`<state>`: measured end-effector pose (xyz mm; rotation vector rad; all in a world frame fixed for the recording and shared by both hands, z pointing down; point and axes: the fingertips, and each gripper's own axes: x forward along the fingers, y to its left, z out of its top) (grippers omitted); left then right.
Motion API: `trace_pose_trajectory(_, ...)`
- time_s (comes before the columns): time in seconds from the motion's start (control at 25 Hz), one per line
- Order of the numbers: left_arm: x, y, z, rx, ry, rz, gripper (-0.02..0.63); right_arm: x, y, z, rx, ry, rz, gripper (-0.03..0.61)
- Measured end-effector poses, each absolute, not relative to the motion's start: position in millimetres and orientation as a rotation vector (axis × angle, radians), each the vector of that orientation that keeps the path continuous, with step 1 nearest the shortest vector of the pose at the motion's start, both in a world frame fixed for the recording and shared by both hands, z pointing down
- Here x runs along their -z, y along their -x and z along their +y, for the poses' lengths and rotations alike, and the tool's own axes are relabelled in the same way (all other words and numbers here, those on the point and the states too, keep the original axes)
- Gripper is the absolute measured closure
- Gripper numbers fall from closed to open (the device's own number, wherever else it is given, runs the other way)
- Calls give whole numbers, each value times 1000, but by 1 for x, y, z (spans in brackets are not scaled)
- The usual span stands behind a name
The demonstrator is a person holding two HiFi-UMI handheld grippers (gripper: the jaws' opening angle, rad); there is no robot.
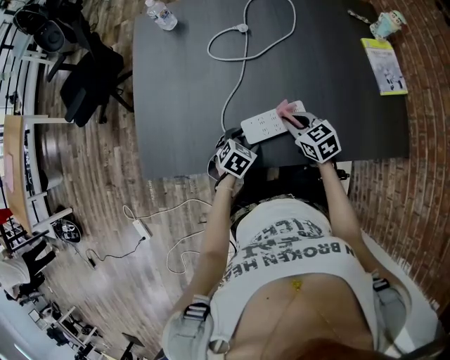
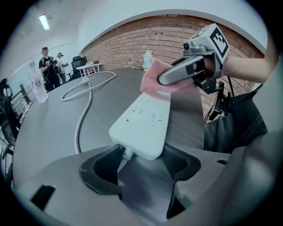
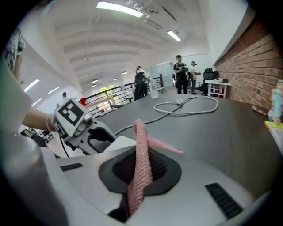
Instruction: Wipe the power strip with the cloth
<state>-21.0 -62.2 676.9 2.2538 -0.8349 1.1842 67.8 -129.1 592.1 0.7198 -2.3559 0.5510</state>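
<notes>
Two tools near the middle: left gripper (image 2: 139,160) seems to squeeze the power strip (image 2: 143,119) end; right gripper (image 3: 140,174) pinches the pink cloth (image 3: 141,141) on it.

Power strip (image 1: 264,127) laid on table (image 1: 183,84) near front edge. Cable (image 1: 242,42) looped behind it toward far edge. Near end of power strip held between jaws of left gripper (image 2: 140,163). Cloth (image 1: 287,110), clamped in right gripper (image 3: 140,170), laid on far end. Water bottle (image 1: 161,14) placed at far left. Booklet (image 1: 384,65) and figurine (image 1: 387,22) placed at far right. Office chair (image 1: 91,77) parked left of table.
</notes>
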Motion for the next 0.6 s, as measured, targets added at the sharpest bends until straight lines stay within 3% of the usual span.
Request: trace_pose_trajectory(0.6,-677,18,-61,-1183,-2256,-833,328,-630,40,-52,-351,-187,-2278,561)
